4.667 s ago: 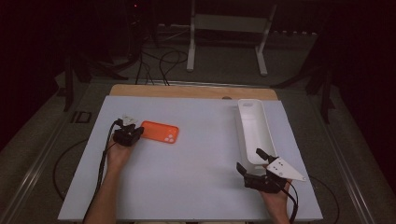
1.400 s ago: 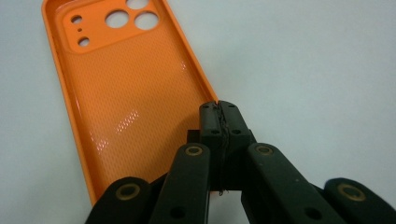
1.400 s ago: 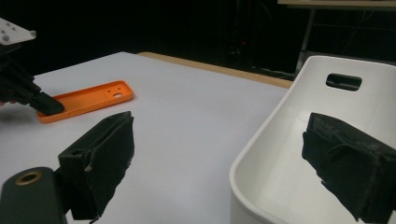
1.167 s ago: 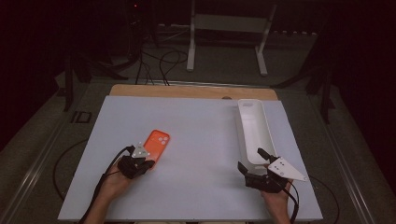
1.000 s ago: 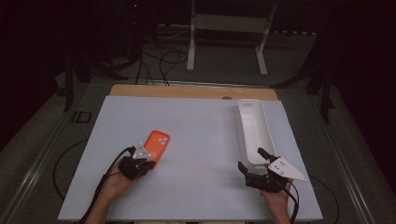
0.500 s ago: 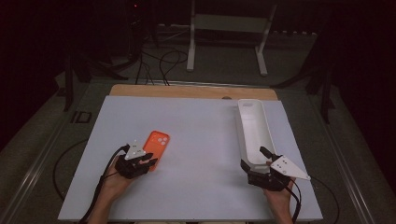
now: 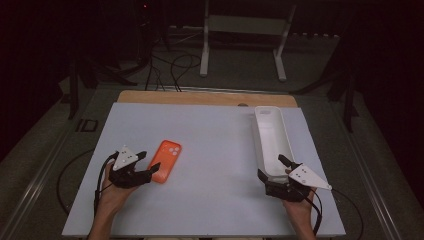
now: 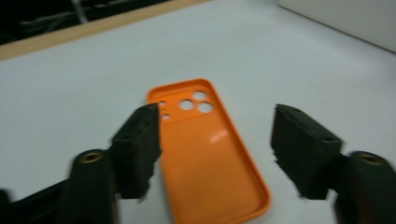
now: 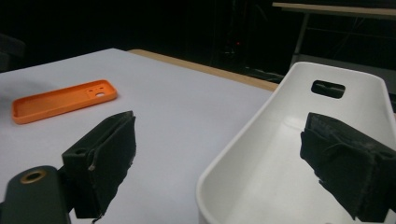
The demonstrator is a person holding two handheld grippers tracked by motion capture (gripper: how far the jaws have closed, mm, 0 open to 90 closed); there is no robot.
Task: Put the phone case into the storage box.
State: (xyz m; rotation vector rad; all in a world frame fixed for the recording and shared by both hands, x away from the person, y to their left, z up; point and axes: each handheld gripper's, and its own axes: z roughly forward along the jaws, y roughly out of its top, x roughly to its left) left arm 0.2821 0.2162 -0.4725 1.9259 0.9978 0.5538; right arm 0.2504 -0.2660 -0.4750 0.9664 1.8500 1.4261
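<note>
Orange case [image 8: 210,149] is sitting on a pale bluish-white mat [image 7: 210,145], white tray [image 7: 270,140] beside it, both grippers [image 7: 145,170] [image 7: 272,167] showing black jaws, tan wood table edge [image 7: 200,97] peeking out.

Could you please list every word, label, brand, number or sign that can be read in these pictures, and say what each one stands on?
None: no readable text appears in any view.
Orange phone case: plain inside, camera cut-outs, no print or logo.
White tray: bare, with a handle slot, no label.
Left hand-held gripper and right hand-held gripper: black jaws and grey plates, no markings legible.
Table sheet: blank.
</note>
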